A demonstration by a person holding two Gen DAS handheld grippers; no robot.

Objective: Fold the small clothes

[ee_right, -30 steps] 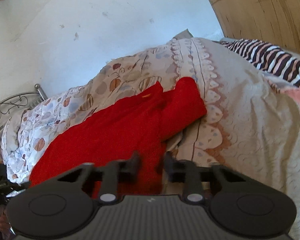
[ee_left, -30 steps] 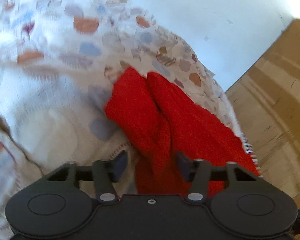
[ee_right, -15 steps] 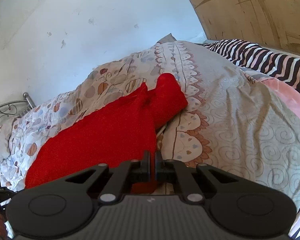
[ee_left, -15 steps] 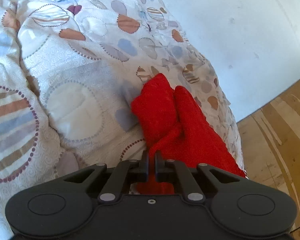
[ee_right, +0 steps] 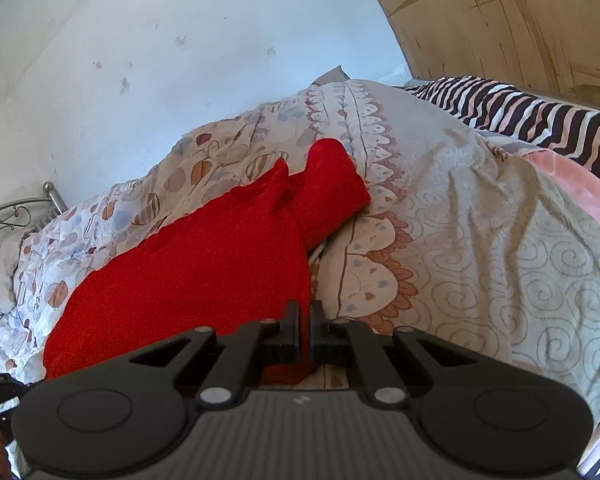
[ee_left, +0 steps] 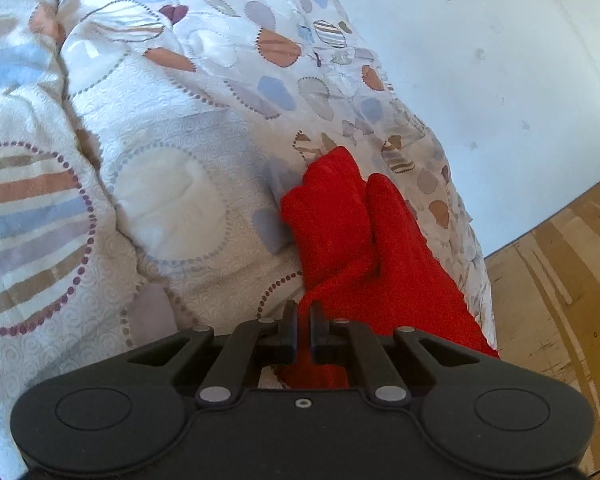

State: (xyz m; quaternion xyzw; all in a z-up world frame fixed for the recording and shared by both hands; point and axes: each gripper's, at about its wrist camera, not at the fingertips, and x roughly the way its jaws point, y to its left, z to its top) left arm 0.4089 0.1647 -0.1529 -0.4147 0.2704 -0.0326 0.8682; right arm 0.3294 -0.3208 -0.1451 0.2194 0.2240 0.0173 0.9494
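Note:
A small red garment (ee_left: 364,248) lies on a patterned quilt (ee_left: 160,168), its two far ends bunched side by side. My left gripper (ee_left: 304,312) is shut on the garment's near edge, red cloth showing between the fingers. In the right wrist view the same red garment (ee_right: 204,264) stretches across the bed, and my right gripper (ee_right: 305,312) is shut on its near corner, with a strip of red pinched between the fingers.
A white wall (ee_right: 160,60) stands behind the bed. A wooden panel (ee_right: 500,20) rises at the right, with a striped blanket (ee_right: 520,116) and a pink cloth (ee_right: 572,176) below it. A metal bed frame (ee_right: 24,208) shows at far left. Wooden floor (ee_left: 560,280) lies beside the bed.
Both grippers were open around the garment's edge one second ago and have closed on it. Both views have shifted slightly, and the garment is drawn a little tauter.

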